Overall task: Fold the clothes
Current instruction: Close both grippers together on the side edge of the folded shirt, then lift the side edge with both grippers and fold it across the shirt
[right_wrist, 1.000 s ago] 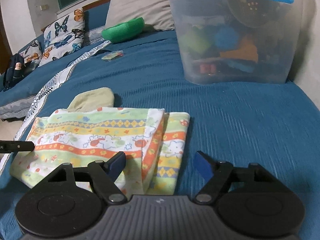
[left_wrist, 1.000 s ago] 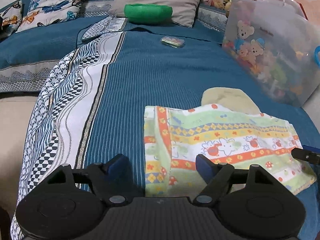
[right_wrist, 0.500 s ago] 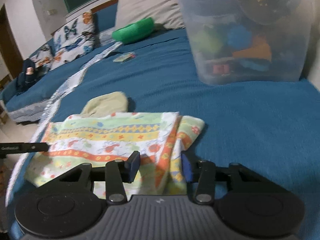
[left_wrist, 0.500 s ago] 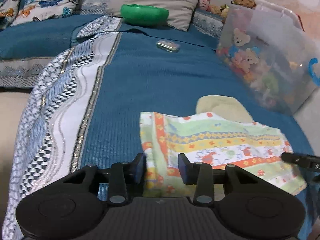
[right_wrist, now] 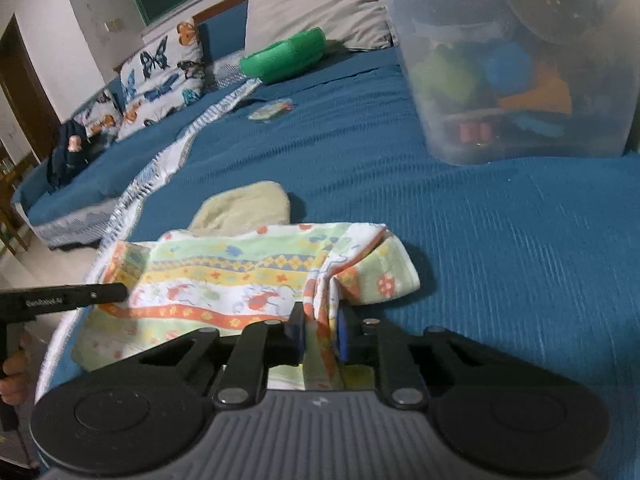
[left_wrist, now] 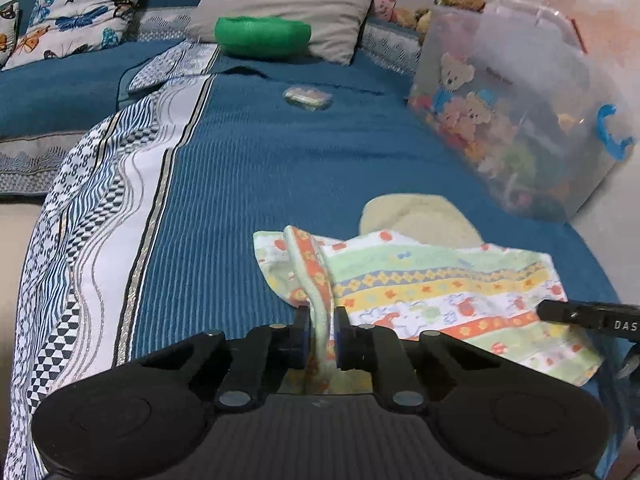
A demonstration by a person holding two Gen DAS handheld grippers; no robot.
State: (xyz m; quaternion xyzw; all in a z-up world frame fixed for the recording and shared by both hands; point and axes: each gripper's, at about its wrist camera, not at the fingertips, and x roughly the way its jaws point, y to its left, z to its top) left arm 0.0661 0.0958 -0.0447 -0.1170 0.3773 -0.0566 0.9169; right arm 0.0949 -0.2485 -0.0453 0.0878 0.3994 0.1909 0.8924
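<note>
left wrist view: left gripper (left_wrist: 320,320) jaws just closed, clamped on patterned cloth (left_wrist: 440,292)
right gripper (right_wrist: 320,320): just closed, clamped on same cloth
surface: blue bedspread (left_wrist: 280,168)
room: pillows, clear toy bin (left_wrist: 520,120)

Both wrist cameras sit low behind their tongs, angled down across the bed (left_wrist: 280,184), close over the shared patterned cloth (left_wrist: 440,280) (right_wrist: 224,276) from opposite ends

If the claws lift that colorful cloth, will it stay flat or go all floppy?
Probably floppy: the cloth already bunches into folds where the left claw and right claw pinch it. It likely sags between them when lifted. It looks thin, so probably light.
</note>
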